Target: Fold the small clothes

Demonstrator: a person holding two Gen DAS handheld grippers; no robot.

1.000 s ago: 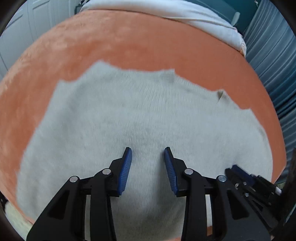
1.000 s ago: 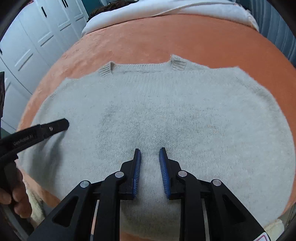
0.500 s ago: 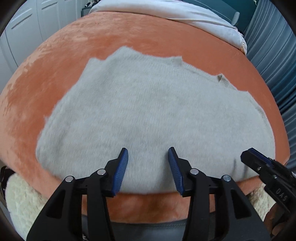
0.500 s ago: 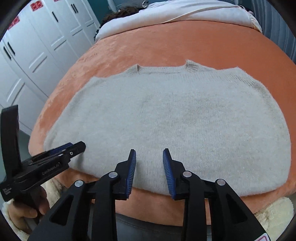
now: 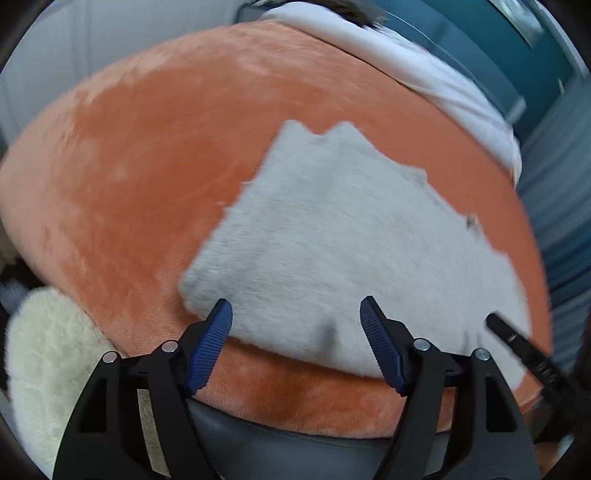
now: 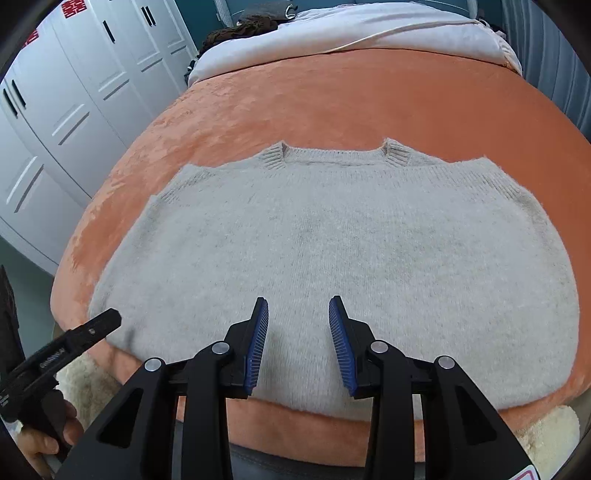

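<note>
One sweater [image 6: 332, 251] flat, beneath both claws' open jaws

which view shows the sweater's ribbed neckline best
The right wrist view: the grey sweater lies flat and sharp there, with the ribbed neckline at its far edge. The left wrist view is motion-blurred and angled, so the neckline shows only as a notch.

The grey knitted sweater [image 6: 332, 251] lies flat on the orange plush bed cover [image 6: 332, 99], neckline toward 12 o'clock, hem at the cover's near edge at 6 o'clock. The white pillow [image 6: 351, 33] lies behind the cover at 12 o'clock. The white panelled wardrobe [image 6: 66, 110] stands at 9 to 10 o'clock. The cream fleece rug [image 5: 48, 362] lies below the cover's near edge.
</note>
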